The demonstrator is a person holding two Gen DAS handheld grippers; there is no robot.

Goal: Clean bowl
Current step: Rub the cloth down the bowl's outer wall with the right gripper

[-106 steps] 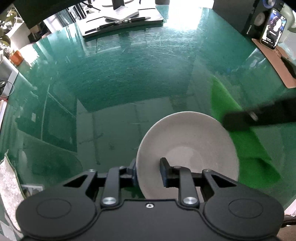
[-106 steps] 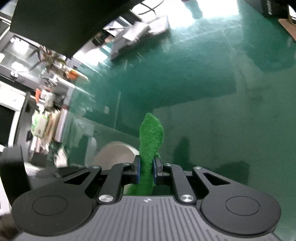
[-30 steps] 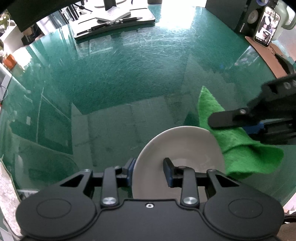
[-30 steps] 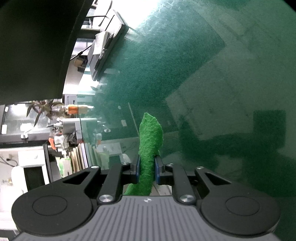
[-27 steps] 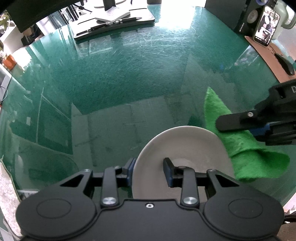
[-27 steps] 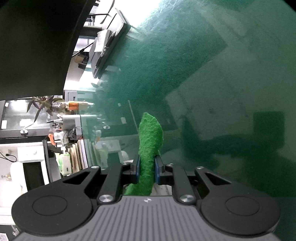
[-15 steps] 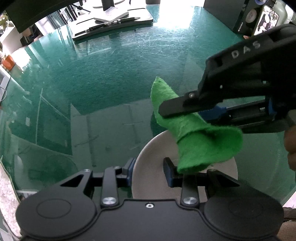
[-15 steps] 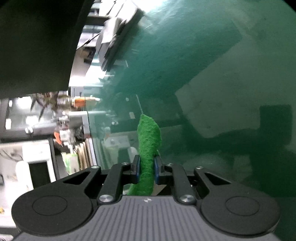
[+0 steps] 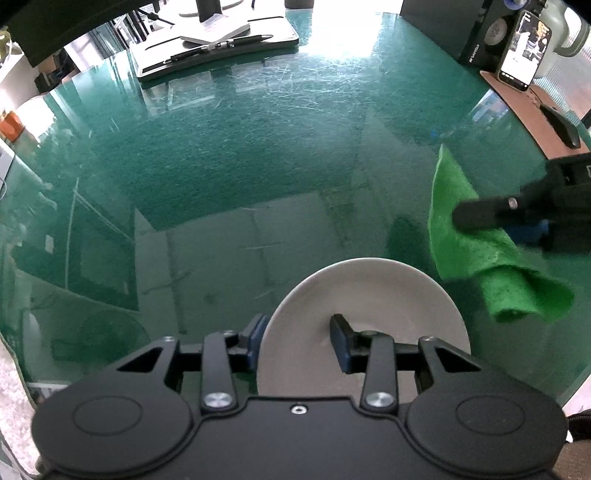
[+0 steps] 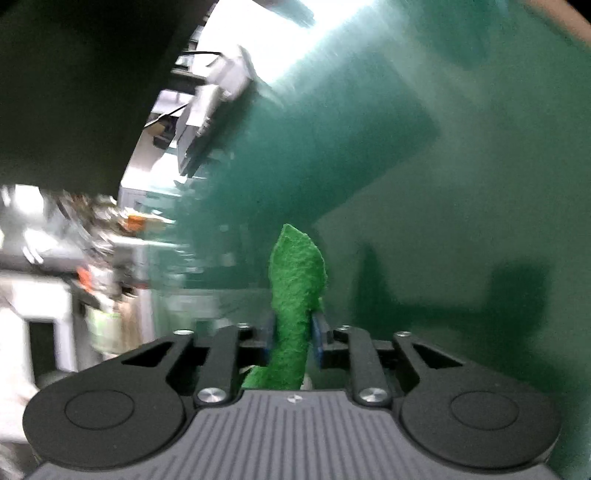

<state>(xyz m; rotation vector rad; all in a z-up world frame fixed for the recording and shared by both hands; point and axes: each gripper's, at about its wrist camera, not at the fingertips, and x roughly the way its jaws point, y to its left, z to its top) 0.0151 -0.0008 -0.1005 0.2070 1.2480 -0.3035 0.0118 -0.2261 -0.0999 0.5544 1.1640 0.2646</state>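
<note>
A white bowl [image 9: 369,295] sits low in the left wrist view, tilted, over the green glass table [image 9: 240,147]. My left gripper [image 9: 297,341] is shut on the bowl's near rim, one finger outside and one inside. My right gripper [image 10: 293,338] is shut on a green cloth [image 10: 295,288]. In the left wrist view the right gripper [image 9: 476,218] holds the cloth [image 9: 480,251] to the right of the bowl, clear of its rim, with the cloth's folded end hanging down. The right wrist view is blurred and does not show the bowl.
A monitor stand with pens [image 9: 214,44] is at the table's far edge. A speaker [image 9: 491,33], a phone [image 9: 524,51] and a brown mat with a mouse [image 9: 557,122] are at the far right. A white textured sheet [image 9: 11,387] lies at the left edge.
My right gripper has swung the green cloth from over the bowl back out to the right of it. The left gripper still holds the bowl in the same place.
</note>
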